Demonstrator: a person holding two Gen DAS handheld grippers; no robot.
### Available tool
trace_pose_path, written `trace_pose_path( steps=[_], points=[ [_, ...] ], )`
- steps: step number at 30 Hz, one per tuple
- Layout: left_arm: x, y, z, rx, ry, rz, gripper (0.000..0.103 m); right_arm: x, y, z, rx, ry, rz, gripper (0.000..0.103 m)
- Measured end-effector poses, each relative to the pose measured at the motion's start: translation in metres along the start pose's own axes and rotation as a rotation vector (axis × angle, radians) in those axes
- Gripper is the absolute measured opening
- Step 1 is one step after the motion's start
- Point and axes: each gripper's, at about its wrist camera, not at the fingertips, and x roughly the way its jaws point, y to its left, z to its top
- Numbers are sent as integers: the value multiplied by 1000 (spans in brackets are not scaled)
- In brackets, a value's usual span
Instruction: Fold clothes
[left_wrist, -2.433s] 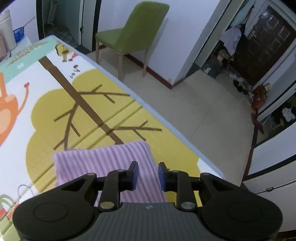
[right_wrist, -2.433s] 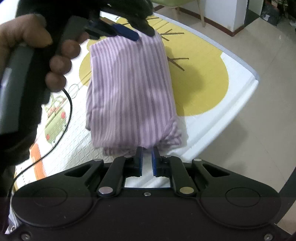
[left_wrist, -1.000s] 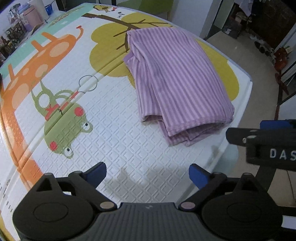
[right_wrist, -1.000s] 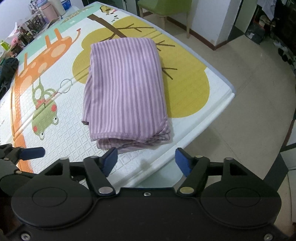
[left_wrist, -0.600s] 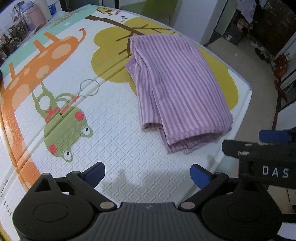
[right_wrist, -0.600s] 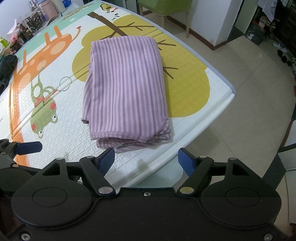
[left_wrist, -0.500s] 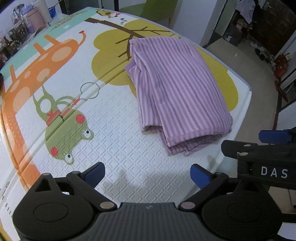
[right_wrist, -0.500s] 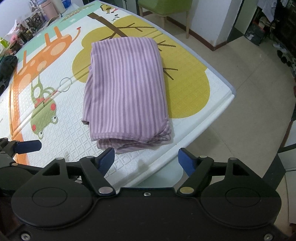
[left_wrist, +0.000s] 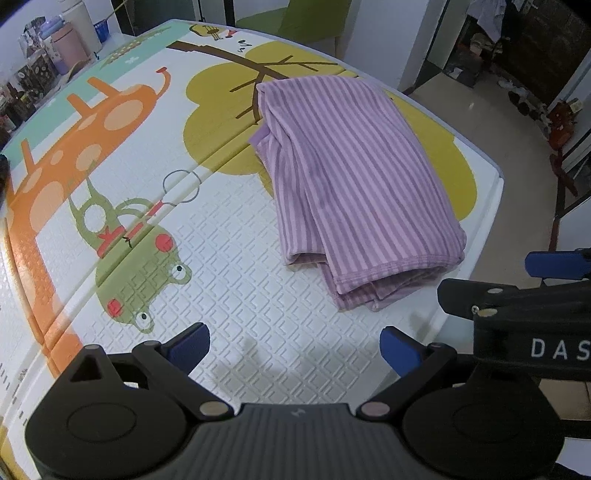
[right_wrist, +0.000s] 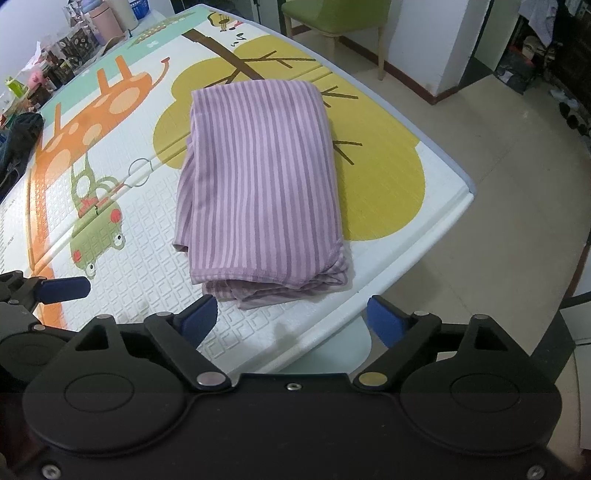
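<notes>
Nearby, the folded purple cloth (right_wrist: 258, 184) lies near the mat's edge (right_wrist: 469, 195).

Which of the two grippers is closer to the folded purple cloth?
Right, as far as I can tell. The right gripper, jaws opening and empty, hangs just short of the purple cloth at its near hem. The left gripper, open, sits further back and off to the cloth's left.
</notes>
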Motion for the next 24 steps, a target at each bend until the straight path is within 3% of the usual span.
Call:
trace_pose_path(
  steps=[24],
  points=[
    [1, -2, 1, 22, 1, 34, 100, 0, 2, 2, -10, 12, 15, 95]
  ],
)
